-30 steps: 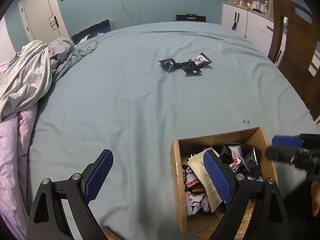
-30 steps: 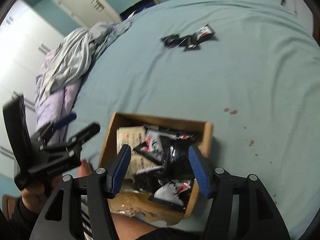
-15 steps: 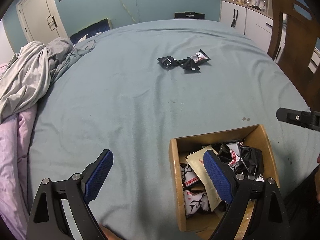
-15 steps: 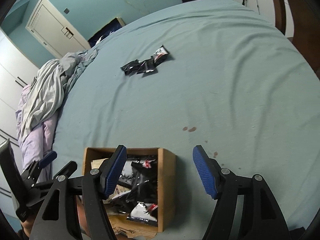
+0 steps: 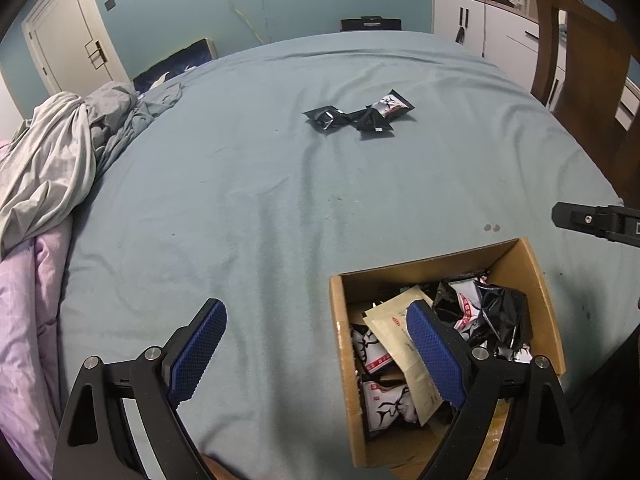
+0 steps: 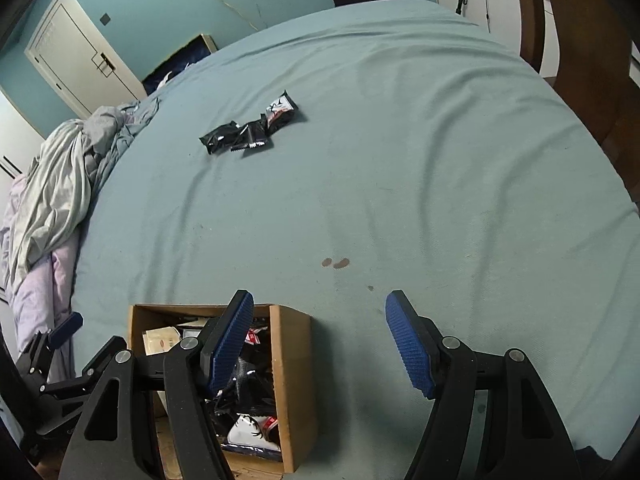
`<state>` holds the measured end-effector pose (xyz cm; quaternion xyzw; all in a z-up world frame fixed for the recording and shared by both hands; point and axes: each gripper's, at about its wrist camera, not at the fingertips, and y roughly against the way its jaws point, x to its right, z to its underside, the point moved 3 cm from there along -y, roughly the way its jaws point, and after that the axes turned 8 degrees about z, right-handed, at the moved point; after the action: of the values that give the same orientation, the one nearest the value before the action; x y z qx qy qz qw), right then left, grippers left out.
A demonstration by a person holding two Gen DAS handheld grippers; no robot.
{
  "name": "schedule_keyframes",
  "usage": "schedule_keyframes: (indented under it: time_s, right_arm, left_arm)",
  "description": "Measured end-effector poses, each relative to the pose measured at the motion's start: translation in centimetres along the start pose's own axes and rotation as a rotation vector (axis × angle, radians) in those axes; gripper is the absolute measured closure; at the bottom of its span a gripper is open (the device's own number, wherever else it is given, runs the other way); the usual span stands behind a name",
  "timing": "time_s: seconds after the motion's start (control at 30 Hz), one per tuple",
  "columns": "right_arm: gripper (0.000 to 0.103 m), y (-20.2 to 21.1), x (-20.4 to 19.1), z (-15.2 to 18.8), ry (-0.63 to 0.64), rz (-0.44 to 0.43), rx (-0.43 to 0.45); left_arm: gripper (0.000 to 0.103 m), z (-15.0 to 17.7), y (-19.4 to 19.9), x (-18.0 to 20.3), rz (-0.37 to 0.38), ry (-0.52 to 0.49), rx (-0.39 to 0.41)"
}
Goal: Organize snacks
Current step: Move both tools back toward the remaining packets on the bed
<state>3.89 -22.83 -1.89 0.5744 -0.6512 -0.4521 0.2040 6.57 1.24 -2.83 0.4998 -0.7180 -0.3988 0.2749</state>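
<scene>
While the left wrist view looks down into the open brown cardboard box (image 5: 532, 276) w/ its many snack packs, the right wrist view shows the box (image 6: 294, 376) from the side, plus two brown spots (image 6: 336, 263) on the blue-green bed sheet (image 6: 400, 160) clearly. Three black shiny snack packets (image 6: 250, 130) lie far up the bed in a row, long way going left to right, touching. One box sits near the bed's front edge. The left gripper (image 5: 316, 350) is spread wide, nothing in it. The right gripper (image 6: 320, 346) has just been opening; it's spread too, nothing between its blue pads.
</scene>
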Motion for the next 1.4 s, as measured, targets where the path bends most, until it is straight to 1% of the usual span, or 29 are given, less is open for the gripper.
schedule_keyframes:
  time_s: [0.17,0.27,0.4,0.5,0.63,0.77,0.83,1.0,1.13,1.2,1.4]
  right_arm:
    - [0.035,0.1,-0.6,-0.3,0.021,0.052,0.029]
    - [0.035,0.1,-0.6,-0.7,0.034,0.057,0.027]
    - [0.035,-0.2,0.0,-2.1,0.032,0.066,0.042]
    - [0.035,-0.9,0.5,-3.4,0.031,0.062,0.025]
    - [0.035,-2.4,1.7,-5.2,-0.039,0.038,0.0]
    - [0.035,-4.3,2.0,-6.9,-0.059,0.053,-0.013]
    - [0.035,-5.1,2.0,-7.7,-0.05,0.071,-0.015]
    - [0.035,-7.0,1.7,-9.0,-0.063,0.022,-0.022]
    - [0.035,-9.1,1.3,-10.3,-0.04,-0.008,-0.03]
    - [0.035,-9.7,1.0,-11.0,-0.039,-0.018,-0.01]
    - [0.035,-12.9,-0.9,-13.1,0.008,-0.064,-0.011]
  left_arm:
    - [0.01,-0.1,-0.2,0.5,0.012,-0.018,-0.008]
    - [0.01,-0.2,-0.4,0.6,0.016,-0.02,-0.022]
    - [0.01,-0.1,-0.5,0.3,0.018,-0.005,-0.037]
    - [0.01,-0.2,-0.6,0.0,0.032,0.01,-0.042]
    - [0.01,-0.4,-0.5,-0.1,0.052,0.028,-0.037]
    - [0.01,-0.6,-0.8,0.0,0.097,0.051,-0.056]
    - [0.01,-0.6,-0.8,-0.1,0.094,0.06,-0.054]
    - [0.01,-0.8,-0.5,-0.5,0.071,0.069,-0.023]
    - [0.01,-1.0,-0.7,-0.6,0.08,0.072,-0.029]
    - [0.01,-1.2,-0.8,-0.5,0.09,0.075,-0.028]
    - [0.01,-1.5,-1.2,-0.2,0.113,0.074,-0.027]
